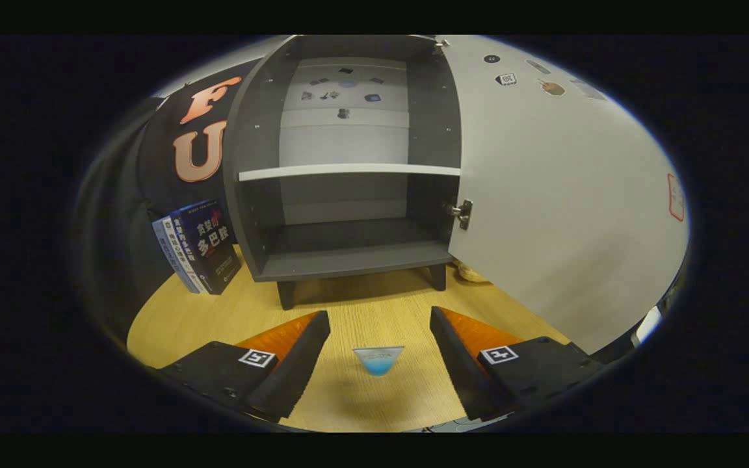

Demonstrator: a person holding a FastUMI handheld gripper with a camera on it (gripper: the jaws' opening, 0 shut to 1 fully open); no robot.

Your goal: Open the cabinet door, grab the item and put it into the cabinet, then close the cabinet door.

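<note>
While the gripper [380,351] fingers stand spread, a small blue item [378,359] lies between them; cabinet [348,260] door [556,208] swung wide right, books [200,248] left.

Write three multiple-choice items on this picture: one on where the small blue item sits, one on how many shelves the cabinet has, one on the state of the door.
1. Where is the blue item?
A. On the cabinet's shelf
B. On the table between the fingers
C. On top of the books

2. How many shelf boards divide the cabinet?
A. One
B. Two
C. Three

3. What state is the door in?
A. Shut
B. Taken off
C. Swung open

Answers:
1. B: it lies on the wooden table, in the gap of the open gripper, touched by neither finger.
2. A: a single light shelf crosses the inside.
3. C: the door stands wide on its hinge, and the bare inside shows.
</note>
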